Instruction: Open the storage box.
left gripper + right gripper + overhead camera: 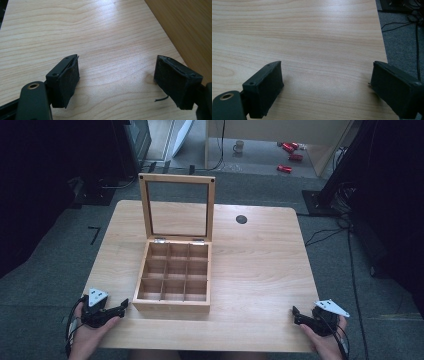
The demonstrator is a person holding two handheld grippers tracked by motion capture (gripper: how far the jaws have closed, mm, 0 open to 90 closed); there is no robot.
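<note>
A wooden box (pixel 172 280) with several square compartments, all bare, sits mid-table with its glass-paned lid (pixel 177 207) standing upright. My left gripper (pixel 122 306) lies near the table's front left corner, just left of the box's front wall, open with bare wood between its pads (pixel 66 80). The box's side wall (pixel 185 27) runs along the right of the left gripper view. At the front right corner my right gripper (pixel 296 315) rests open over the table top (pixel 312 37), with nothing between its pads (pixel 265 86).
A small black round hole (pixel 241 219) sits in the table's far right part. Grey carpet with cables (pixel 325 237) surrounds the table. Dark stands, a cup (pixel 239 146) and red cans (pixel 289 147) lie on the floor beyond the far edge.
</note>
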